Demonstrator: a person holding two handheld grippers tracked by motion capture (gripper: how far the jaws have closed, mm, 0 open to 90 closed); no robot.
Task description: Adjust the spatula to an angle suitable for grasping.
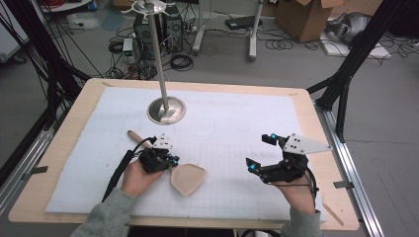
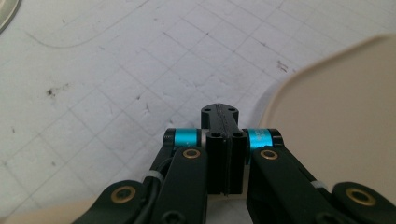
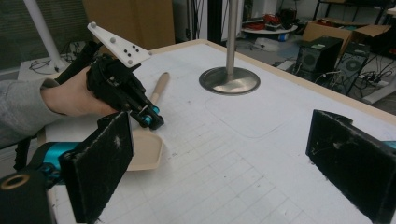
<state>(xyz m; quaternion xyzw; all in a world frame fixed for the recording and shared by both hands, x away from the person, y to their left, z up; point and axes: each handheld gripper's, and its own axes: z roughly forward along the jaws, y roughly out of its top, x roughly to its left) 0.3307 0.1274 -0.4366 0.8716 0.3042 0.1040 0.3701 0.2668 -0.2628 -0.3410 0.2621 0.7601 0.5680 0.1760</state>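
Jaws pressed together, the left gripper (image 1: 167, 160) rests at the near-left of the white gridded mat (image 1: 237, 113), tips just beside the scoop end of a wooden spatula (image 1: 188, 178) lying flat — while the right gripper (image 1: 261, 151) hovers well apart, jaws spread wide and empty.

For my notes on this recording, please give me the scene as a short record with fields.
Surface: white gridded mat on a wooden table
Tool: wooden scoop with long handle
Left claw: shut, at the scoop's neck
Right claw: open, holds nothing
Stand: metal pole on round base, far side
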